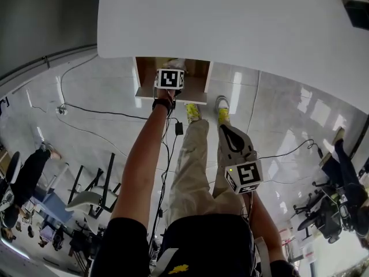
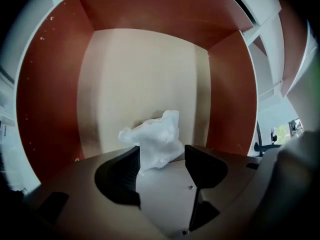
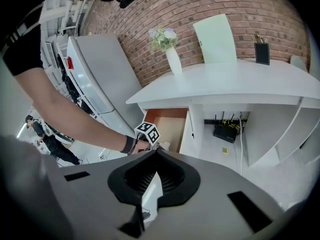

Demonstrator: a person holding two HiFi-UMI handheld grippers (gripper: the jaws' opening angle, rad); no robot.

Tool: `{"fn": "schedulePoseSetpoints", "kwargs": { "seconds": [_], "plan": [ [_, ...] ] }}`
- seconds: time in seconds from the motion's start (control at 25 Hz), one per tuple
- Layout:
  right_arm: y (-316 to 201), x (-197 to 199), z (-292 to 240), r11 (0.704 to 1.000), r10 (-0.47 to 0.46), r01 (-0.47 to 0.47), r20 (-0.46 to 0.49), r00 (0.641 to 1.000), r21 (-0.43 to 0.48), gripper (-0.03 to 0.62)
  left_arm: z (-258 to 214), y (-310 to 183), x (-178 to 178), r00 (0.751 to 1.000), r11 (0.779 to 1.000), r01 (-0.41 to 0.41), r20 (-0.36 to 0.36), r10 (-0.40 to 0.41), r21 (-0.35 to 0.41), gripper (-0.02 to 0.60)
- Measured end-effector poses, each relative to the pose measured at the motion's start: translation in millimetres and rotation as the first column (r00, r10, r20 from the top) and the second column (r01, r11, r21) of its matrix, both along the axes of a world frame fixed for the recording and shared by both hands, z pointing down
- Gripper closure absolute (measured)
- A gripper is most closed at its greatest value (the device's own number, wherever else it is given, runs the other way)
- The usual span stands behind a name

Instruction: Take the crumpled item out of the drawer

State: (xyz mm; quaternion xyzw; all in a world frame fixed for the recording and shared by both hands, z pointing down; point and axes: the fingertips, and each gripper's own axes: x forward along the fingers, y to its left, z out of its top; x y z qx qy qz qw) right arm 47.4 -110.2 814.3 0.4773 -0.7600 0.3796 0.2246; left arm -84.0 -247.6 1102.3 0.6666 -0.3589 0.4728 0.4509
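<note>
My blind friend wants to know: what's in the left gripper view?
A crumpled white item lies on the pale floor of a drawer with red-brown walls. The left gripper points at it, jaws open either side of its near edge.

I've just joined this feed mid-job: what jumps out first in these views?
A crumpled white item sits alone on the pale floor of the open drawer, whose walls are reddish-brown. The left gripper points down into it, jaws open on either side of the item, not yet pressing it. The right gripper is held away by the person's legs, jaws together and empty.
</note>
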Motion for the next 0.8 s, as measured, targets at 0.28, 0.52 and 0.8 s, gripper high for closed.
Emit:
{"fn": "schedulePoseSetpoints", "kwargs": {
  "seconds": [0.28, 0.52, 0.8],
  "plan": [
    [8, -1, 0, 1.000, 0.002, -0.002, 0.000, 1.000, -0.003, 0.568, 9, -7, -10, 0.999, 0.999, 0.020, 0.047, -0.022, 0.035, 0.331],
    [8, 2, -13, 1.000, 0.019, -0.019, -0.014, 1.000, 0.001, 0.568, -1, -2, -21, 0.998, 0.998, 0.052, 0.038, -0.053, 0.024, 0.459],
    [-27, 13, -83, 0.994, 0.031, -0.028, -0.036, 0.999, 0.102, 0.568, -88, -6, -32, 1.000, 0.983, 0.027, 0.008, -0.029, 0.183, 0.490]
  ]
}}
